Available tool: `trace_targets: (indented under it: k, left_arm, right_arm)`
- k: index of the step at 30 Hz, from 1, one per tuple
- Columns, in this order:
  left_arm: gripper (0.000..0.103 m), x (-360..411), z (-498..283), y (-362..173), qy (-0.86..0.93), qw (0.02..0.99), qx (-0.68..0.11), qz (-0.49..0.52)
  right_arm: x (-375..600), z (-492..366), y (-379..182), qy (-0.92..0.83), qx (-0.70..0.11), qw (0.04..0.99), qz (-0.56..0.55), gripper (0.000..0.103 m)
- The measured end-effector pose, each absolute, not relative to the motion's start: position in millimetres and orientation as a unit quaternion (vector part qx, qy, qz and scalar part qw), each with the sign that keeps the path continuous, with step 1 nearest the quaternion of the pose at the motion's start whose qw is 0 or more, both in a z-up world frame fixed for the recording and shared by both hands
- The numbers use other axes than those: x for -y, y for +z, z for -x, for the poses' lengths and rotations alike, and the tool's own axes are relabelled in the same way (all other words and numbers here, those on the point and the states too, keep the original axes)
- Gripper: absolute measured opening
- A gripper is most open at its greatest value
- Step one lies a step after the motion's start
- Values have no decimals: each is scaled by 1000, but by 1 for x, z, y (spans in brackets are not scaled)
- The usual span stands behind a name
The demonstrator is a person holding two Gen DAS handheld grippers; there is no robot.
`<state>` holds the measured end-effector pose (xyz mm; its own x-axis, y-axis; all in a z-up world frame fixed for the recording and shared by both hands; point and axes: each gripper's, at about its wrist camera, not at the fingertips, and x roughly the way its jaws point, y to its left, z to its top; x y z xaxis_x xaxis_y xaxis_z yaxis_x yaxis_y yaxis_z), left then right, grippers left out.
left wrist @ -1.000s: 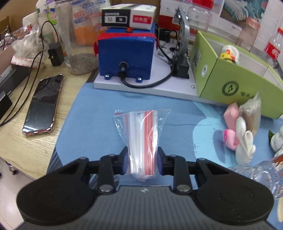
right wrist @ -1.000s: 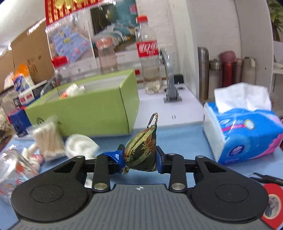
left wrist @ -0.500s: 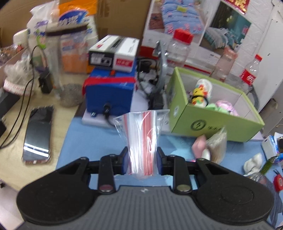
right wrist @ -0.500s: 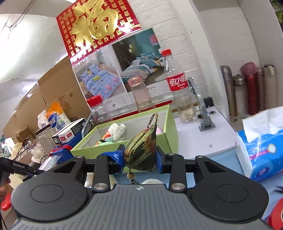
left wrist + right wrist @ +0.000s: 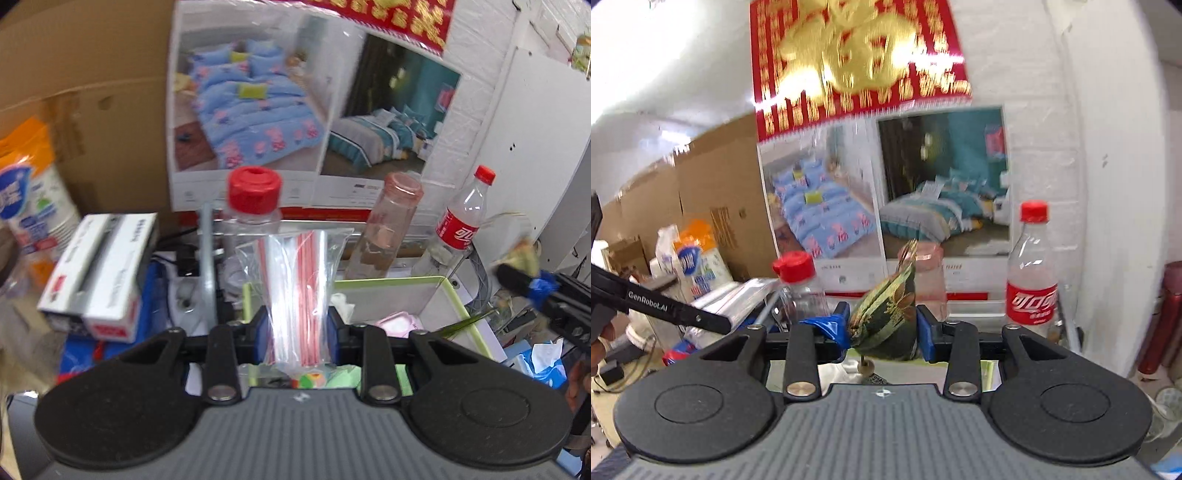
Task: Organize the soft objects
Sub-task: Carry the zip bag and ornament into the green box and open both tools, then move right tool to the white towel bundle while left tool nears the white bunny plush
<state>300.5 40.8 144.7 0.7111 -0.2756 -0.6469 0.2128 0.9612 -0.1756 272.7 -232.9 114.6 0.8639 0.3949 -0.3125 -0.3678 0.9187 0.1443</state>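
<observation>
Pinching a clear zip bag [image 5: 298, 291] with red stripes in the left gripper [image 5: 297, 328], holding it upright above the open green box [image 5: 456, 295]. Clamping a green embroidered pouch [image 5: 886, 317] in the right gripper [image 5: 882, 328], hanging in the air before the red-capped bottles [image 5: 1030, 273].

A cluttered storeroom or workshop corner is suggested. Cardboard cartons [image 5: 701, 206] are stacked at 9 o'clock; bedding posters [image 5: 295, 110] and a red-and-gold banner [image 5: 857, 59] are fixed to a whitewashed brick wall [image 5: 1052, 166] at 12 o'clock. Plastic bottles [image 5: 1032, 273] are crowded below.
</observation>
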Motion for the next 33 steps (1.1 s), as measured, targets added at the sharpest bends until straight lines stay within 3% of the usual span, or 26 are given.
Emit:
trace_targets:
  k: [3,5,11,24,29,33]
  left_arm:
    - [64,-21,-319,123,-140,917,-372,33]
    - [64,-16,-324,108,-141,911,-387,28]
    - [64,-30,-310,94,-129,909,-395,31]
    - [67,-73,-212,81,-72,922,-379,35]
    - [68,-95,-178,64,-47,920,-384,57]
    - [68,-110,-158,49,-33,915,-395,73]
  right_arm:
    - [224,-301,89,155,-250,955,-33,28]
    - [226,-306,78,146,-276,949,-40,29]
    - [243,-277,82,146,-234,959,-68,34]
    - [279,-177,62,45,-266,950,-159,38]
    - [276,-136,46,33,-241,962,-121,40]
    - [271,-119,25,35,-265,959,-90,40]
